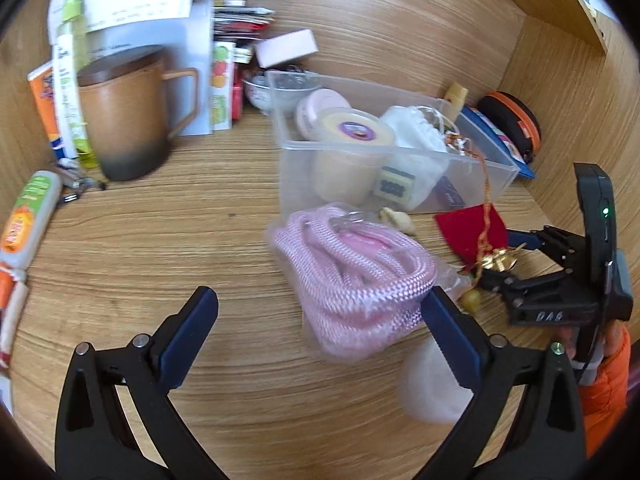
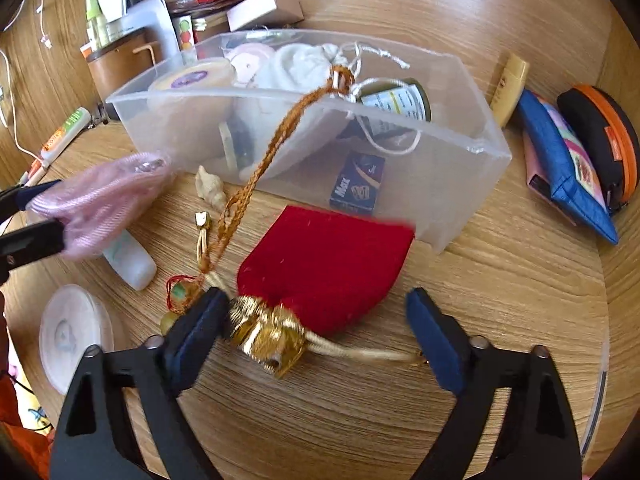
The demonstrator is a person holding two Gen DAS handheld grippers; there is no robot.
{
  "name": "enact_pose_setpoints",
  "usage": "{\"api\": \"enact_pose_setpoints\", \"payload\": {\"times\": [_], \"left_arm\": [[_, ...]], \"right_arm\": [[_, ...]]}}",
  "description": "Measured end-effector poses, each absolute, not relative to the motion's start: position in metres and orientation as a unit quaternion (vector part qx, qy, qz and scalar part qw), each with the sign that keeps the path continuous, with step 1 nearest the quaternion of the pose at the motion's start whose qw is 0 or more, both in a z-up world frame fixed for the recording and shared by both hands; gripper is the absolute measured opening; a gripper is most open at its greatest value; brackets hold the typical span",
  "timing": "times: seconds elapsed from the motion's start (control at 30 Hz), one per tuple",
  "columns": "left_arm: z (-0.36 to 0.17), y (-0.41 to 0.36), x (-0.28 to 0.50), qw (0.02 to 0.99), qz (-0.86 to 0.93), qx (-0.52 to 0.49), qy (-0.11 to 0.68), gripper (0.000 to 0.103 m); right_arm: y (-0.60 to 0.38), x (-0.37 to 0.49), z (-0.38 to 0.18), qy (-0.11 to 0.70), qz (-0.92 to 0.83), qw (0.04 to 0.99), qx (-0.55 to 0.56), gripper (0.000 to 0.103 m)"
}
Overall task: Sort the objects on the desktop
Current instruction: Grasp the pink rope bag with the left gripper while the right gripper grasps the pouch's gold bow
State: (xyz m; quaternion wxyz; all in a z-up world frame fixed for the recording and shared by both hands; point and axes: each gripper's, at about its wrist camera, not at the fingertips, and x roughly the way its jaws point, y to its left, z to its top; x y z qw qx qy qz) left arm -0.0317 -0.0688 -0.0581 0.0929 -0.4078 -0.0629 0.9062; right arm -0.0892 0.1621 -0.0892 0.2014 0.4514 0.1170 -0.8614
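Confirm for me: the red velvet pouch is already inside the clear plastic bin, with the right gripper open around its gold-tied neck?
Not quite. The red velvet pouch is not in the clear plastic bin; it lies on the wooden desk just in front of it, as the right wrist view shows. The rest holds: the right gripper is open, fingers either side of the pouch's gold-tied neck.

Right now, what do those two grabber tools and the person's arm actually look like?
Both grabbers are matte black plastic with silver rivets and dark blue pads. The left gripper and right gripper each have two forked fingers. In the left camera's view, the right tool carries a small green light and embossed lettering. The person wears a puffy orange sleeve.
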Motion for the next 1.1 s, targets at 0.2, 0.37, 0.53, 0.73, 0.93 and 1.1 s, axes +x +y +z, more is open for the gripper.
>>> {"api": "enact_pose_setpoints", "payload": {"times": [0.2, 0.37, 0.53, 0.73, 0.93, 1.1], "left_arm": [[-0.058, -0.086, -0.021, 0.061, 0.906, -0.416, -0.043, 0.103], [-0.043, -0.079, -0.006, 0.082, 0.915, -0.393, -0.040, 0.103], [-0.043, -0.058, -0.018, 0.101, 0.910, -0.400, -0.029, 0.103], [-0.078, -0.054, -0.057, 0.094, 0.871, -0.474, -0.083, 0.103], [-0.079, -0.049, -0.070, 0.058, 0.878, -0.471, -0.062, 0.103], [-0.081, -0.050, -0.077, 0.035, 0.884, -0.462, -0.061, 0.103]], "right_arm": [[0.174, -0.093, -0.091, 0.102, -0.867, 0.191, 0.449, 0.074], [0.179, -0.092, -0.094, 0.104, -0.869, 0.190, 0.445, 0.069], [0.183, -0.091, -0.096, 0.105, -0.870, 0.194, 0.440, 0.063], [0.184, -0.088, -0.091, 0.109, -0.872, 0.208, 0.429, 0.044], [0.185, -0.087, -0.087, 0.102, -0.871, 0.229, 0.422, 0.032], [0.190, -0.086, -0.080, 0.085, -0.874, 0.236, 0.416, 0.032]]}}
